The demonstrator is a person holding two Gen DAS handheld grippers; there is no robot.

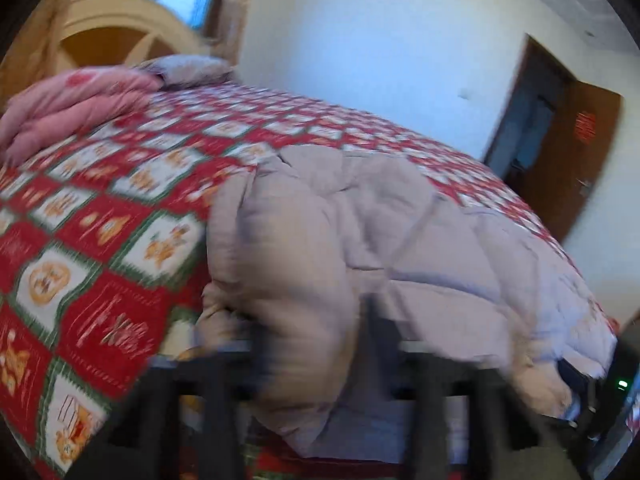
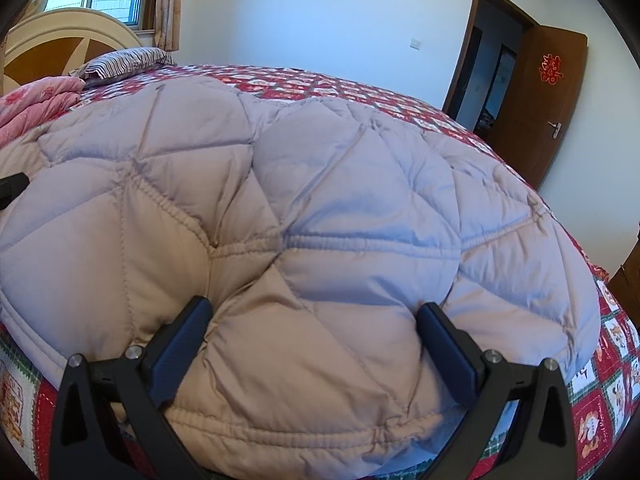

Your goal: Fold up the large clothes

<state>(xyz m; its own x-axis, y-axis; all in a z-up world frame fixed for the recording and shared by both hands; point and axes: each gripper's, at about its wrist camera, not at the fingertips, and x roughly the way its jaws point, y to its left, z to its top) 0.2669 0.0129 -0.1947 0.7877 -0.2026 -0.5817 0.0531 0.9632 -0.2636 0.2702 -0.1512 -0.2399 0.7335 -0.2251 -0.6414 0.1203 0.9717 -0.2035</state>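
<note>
A beige quilted coat (image 2: pixel 320 160) lies spread on a bed with a red checked cover (image 2: pixel 616 344). In the right wrist view my right gripper (image 2: pixel 314 316) straddles the coat's near hem. Its jaws stand wide apart, and a puffy panel fills the gap and touches both fingers (image 2: pixel 188 332). The left wrist view is blurred. There my left gripper (image 1: pixel 316 332) sits at the coat's (image 1: pixel 360 220) near left corner, its fingers (image 1: pixel 262 344) drawn in on a hanging bunch of fabric. A black tip (image 2: pixel 12 188) at the left edge of the right wrist view is probably that gripper.
A folded pink quilt (image 2: pixel 32 104) and a striped pillow (image 2: pixel 128 60) lie by the cream headboard (image 2: pixel 52 40) at the far left. An open brown door (image 2: pixel 536 100) stands at the right beyond the bed. Bare bed cover (image 1: pixel 100 200) shows left of the coat.
</note>
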